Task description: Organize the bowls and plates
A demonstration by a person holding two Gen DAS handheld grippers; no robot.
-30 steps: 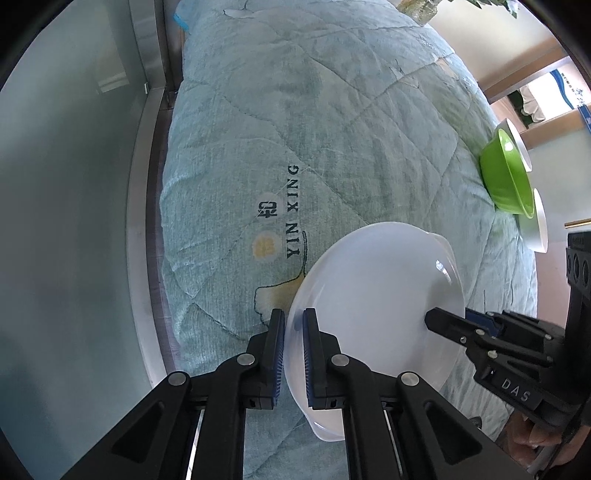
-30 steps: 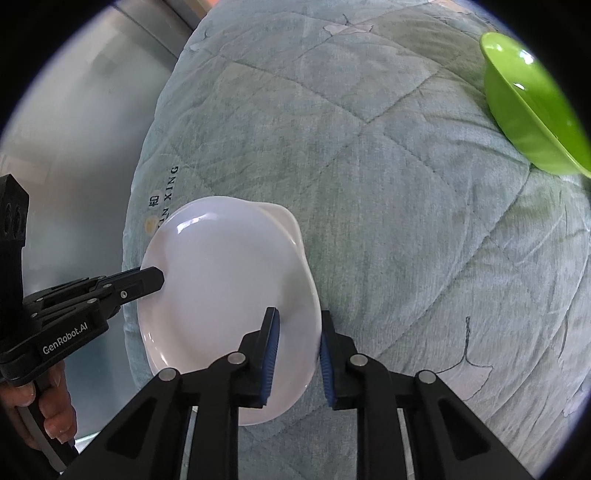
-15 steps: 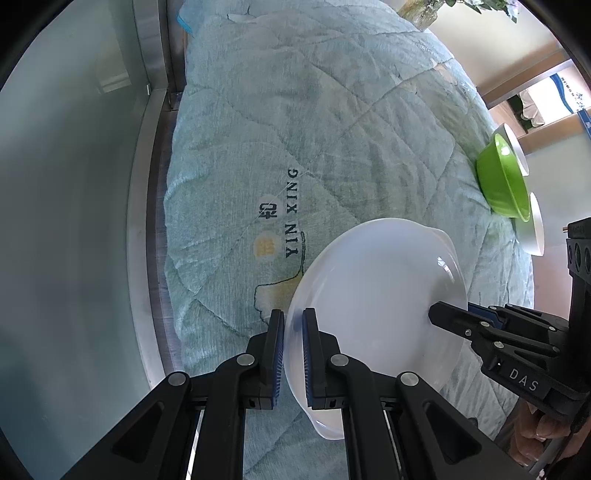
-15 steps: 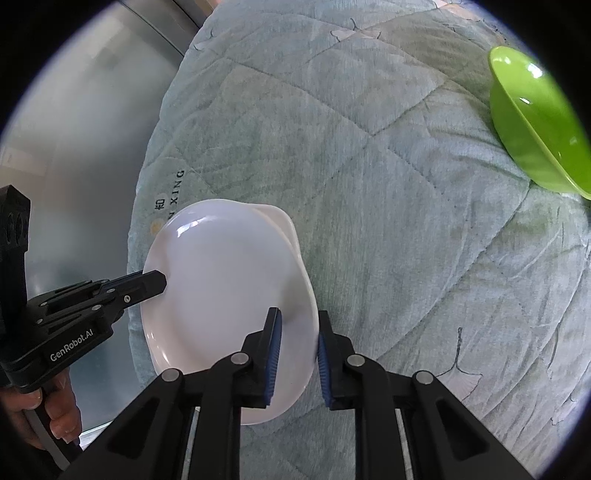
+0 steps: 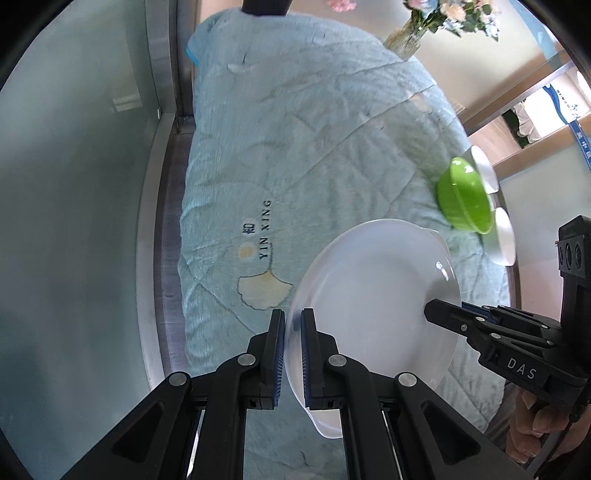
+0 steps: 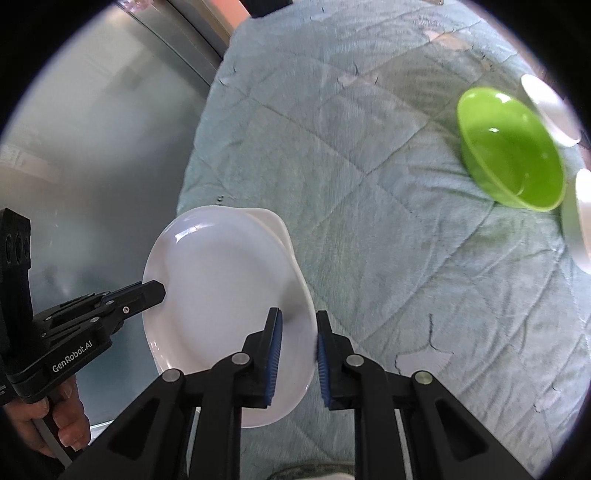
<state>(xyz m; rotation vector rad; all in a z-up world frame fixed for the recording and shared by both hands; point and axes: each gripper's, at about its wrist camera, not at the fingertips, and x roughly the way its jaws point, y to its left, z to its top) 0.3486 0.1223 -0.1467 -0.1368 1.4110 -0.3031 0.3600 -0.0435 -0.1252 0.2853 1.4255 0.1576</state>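
Both hand-held grippers grip one white plate (image 5: 369, 295) from opposite sides, holding it above the near end of a bed covered by a pale blue-green quilt (image 5: 314, 129). Left hand-held gripper (image 5: 293, 354) has its blue-padded fingers pressed onto the plate's left rim, one finger on each face. Right hand-held gripper (image 6: 298, 354) has its jaws set either side of the plate's right rim; the left pad sits against the upper face, while a narrow gap shows beside the right pad, so I cannot tell whether that pinch is firm. In the left wrist view, the right tool enters from the right edge, its tip over the plate's rim.

The plate is tilted, its shallow face catching light, and a small tab-like handle juts from its far rim.

Toward the far right edge of the bed lies a green bowl (image 6: 511, 147), tipped so its inside faces the right wrist camera. Two white dishes (image 5: 484, 170) flank it, one beyond and one nearer, both blurred. A vase of flowers (image 5: 410, 35) stands past the bed's far right corner.
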